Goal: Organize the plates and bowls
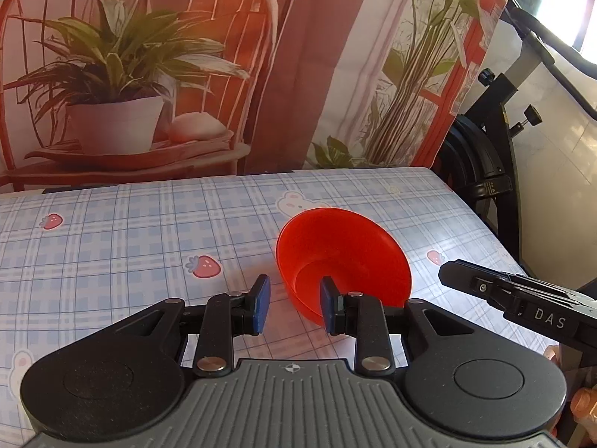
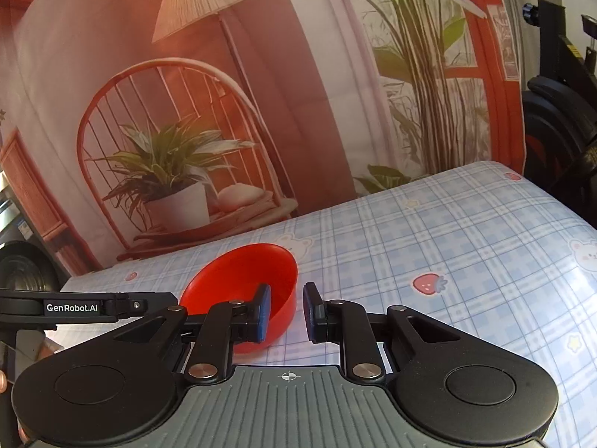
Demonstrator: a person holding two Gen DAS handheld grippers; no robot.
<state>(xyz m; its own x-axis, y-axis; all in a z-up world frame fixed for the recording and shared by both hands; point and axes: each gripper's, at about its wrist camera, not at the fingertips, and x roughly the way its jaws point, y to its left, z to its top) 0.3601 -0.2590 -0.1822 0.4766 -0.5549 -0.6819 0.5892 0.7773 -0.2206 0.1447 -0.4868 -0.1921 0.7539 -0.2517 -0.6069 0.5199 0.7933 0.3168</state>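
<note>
A red plastic bowl (image 1: 343,257) sits on the checked tablecloth (image 1: 130,246). My left gripper (image 1: 293,304) is open, with the bowl's near left rim between its blue pads. In the right wrist view the same bowl (image 2: 242,283) lies in front of my right gripper (image 2: 286,310), which is open and straddles the bowl's right rim, left pad (image 2: 264,311) inside the bowl. Neither gripper is closed on the rim. The right gripper's black body (image 1: 522,298) shows at the right of the left wrist view.
A printed backdrop (image 1: 186,74) of a chair and plants hangs behind the table. A black exercise machine (image 1: 485,156) stands past the table's right edge. The left gripper's arm (image 2: 74,308) shows at the left in the right wrist view.
</note>
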